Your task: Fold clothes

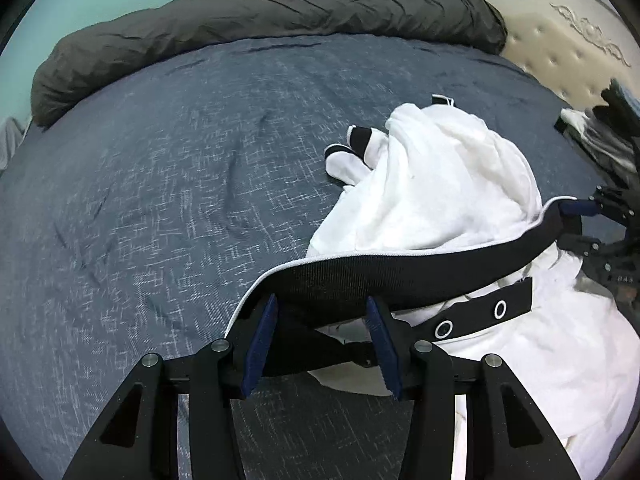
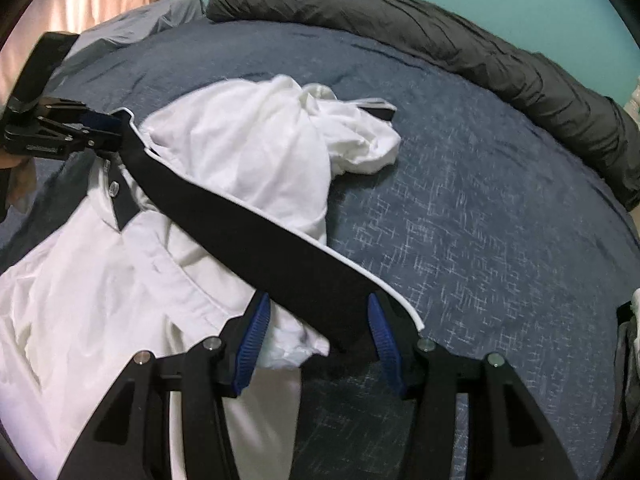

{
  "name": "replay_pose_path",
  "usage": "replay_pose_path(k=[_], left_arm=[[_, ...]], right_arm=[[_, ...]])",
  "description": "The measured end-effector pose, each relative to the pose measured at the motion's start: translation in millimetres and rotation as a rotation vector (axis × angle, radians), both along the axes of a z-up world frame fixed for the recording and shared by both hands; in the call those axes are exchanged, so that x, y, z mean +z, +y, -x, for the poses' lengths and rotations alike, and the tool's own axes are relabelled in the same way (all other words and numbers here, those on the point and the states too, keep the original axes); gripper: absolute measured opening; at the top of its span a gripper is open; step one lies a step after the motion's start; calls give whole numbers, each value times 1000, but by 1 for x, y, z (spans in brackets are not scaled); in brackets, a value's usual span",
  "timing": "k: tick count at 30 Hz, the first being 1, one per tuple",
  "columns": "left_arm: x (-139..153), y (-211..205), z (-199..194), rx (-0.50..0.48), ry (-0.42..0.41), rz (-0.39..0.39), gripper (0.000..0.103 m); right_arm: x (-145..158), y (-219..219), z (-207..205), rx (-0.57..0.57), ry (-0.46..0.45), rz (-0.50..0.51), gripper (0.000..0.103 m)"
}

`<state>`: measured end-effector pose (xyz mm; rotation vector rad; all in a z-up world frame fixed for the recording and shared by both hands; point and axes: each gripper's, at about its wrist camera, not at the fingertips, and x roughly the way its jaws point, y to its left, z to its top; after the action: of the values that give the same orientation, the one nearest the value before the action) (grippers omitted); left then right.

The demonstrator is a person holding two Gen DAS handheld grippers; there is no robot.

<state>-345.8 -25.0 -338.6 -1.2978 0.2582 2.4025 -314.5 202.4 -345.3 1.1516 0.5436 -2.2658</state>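
i have the white shirt [image 1: 448, 184] by its black collar [image 1: 400, 276] above the blue bedspread [image 1: 160, 200] — left gripper [image 1: 320, 336] and right gripper [image 2: 316, 336] each half open, the collar's ends between their pads, though i cannot tell how firmly. i'd keep the collar taut and lower evenly so the body spreads flat. no containers in sight.

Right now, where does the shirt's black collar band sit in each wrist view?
Left wrist view: the black collar band arcs from the left tool at bottom centre up to the right edge.
Right wrist view: it runs diagonally from the right tool at bottom centre to the upper left.
Shared landmark: the rolled dark grey duvet along the bed's far edge.
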Motion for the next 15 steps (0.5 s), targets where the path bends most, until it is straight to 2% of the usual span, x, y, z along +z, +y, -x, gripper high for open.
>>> replay_pose_path(k=[7, 8, 11, 12, 14, 15], left_arm=[[-7, -1, 3, -27, -14, 1, 50], [-8, 0, 3, -29, -14, 5, 50], [-10, 2, 4, -34, -14, 19, 50], [-10, 2, 5, -36, -15, 19, 50], [-9, 1, 5, -39, -15, 16, 48], [-9, 0, 5, -40, -14, 13, 46]], right_arm=[[-14, 2, -2, 44, -40, -28, 51], [-14, 3, -1, 40, -45, -16, 49], [-13, 9, 3, 7, -77, 40, 36], [-12, 14, 6, -6, -92, 67, 27], [-9, 22, 10, -28, -120, 117, 21], [-8, 26, 13, -40, -137, 148, 13]])
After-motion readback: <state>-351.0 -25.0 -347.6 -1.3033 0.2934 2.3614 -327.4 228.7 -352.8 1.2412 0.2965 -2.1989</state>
